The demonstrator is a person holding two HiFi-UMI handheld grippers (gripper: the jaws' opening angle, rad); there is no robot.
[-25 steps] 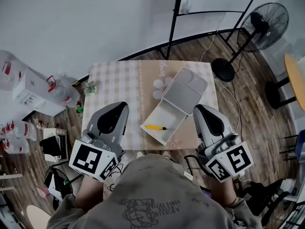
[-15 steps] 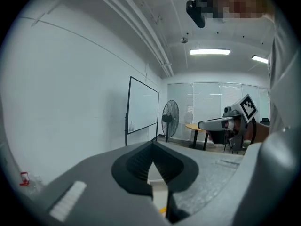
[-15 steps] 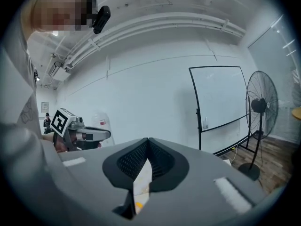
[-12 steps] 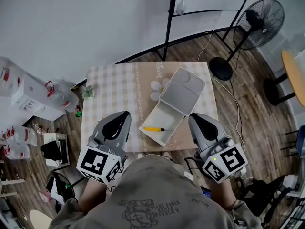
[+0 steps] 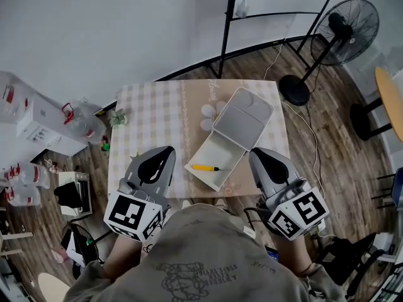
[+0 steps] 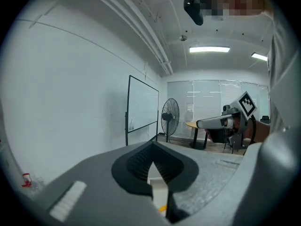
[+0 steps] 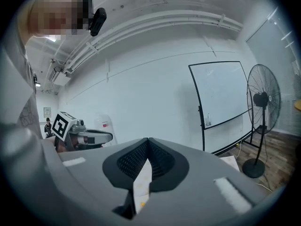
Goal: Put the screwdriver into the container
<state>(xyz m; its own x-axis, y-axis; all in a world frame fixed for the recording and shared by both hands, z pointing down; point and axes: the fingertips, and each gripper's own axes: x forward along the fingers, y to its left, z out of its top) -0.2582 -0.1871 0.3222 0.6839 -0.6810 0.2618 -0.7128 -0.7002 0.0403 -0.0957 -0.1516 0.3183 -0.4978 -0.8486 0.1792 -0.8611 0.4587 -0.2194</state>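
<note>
A yellow screwdriver (image 5: 203, 167) lies in the lower half of an open white container (image 5: 217, 151), whose lid (image 5: 244, 119) is folded back on the checked table (image 5: 151, 115). My left gripper (image 5: 165, 151) hovers at the table's near edge, left of the container, jaws shut and holding nothing. To the right of the container my right gripper (image 5: 255, 153) is held the same way, also shut and holding nothing. In the left gripper view the left gripper (image 6: 153, 172) shows only a thin slit between its jaws. The right gripper (image 7: 146, 171) looks the same in its own view.
Two or three white egg-like balls (image 5: 208, 110) sit beside the lid. A small green object (image 5: 118, 117) is at the table's left edge. A standing fan (image 5: 345, 25) and a whiteboard stand (image 5: 230, 17) are beyond the table, and water bottles (image 5: 79, 119) stand on the floor at left.
Both grippers have drawn back a little toward the person's body since a second ago. The screwdriver has stayed in the container.
</note>
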